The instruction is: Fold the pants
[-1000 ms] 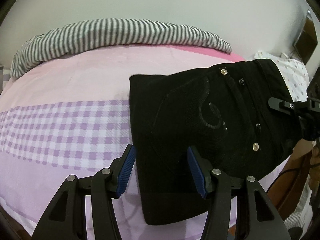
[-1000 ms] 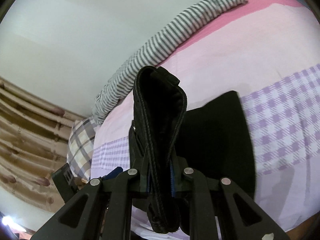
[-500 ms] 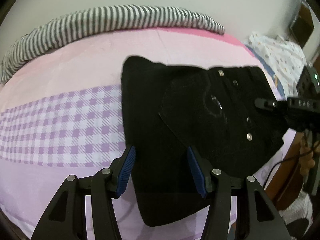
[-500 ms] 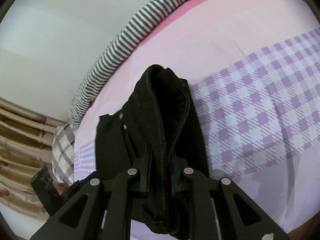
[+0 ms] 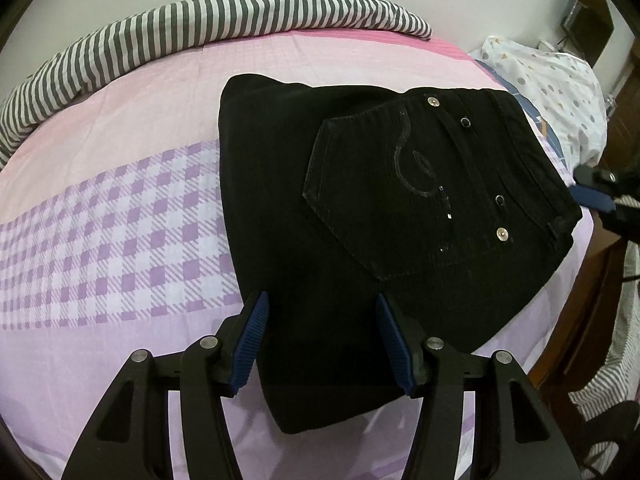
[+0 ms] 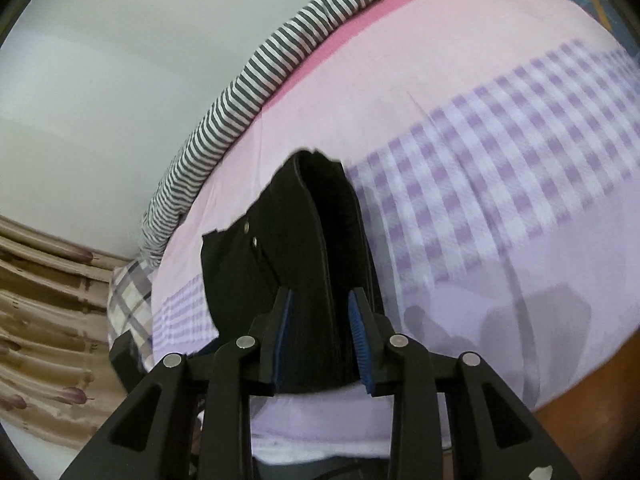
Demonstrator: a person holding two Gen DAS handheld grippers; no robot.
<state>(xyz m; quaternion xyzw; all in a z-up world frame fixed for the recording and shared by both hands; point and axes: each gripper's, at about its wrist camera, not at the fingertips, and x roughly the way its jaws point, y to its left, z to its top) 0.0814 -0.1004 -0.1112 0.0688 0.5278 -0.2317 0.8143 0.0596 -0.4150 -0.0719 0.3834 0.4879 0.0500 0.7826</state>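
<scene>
The black pants lie folded on the pink and purple checked bed sheet, back pocket and waistband on top at the right. My left gripper is open, its blue pads over the near fold, holding nothing. In the right wrist view the waistband end of the pants lies between the pads of my right gripper, which is open around it. The right gripper also shows at the right edge of the left wrist view, just off the waistband.
A grey and white striped blanket runs along the far edge of the bed by the wall. A dotted white pillow lies at the far right. A plaid pillow and curtain are at the left of the right wrist view.
The right gripper lowered the waistband half onto the rest of the pants and opened its jaws. The pants now lie flat. The left gripper stayed open over the near fold.
</scene>
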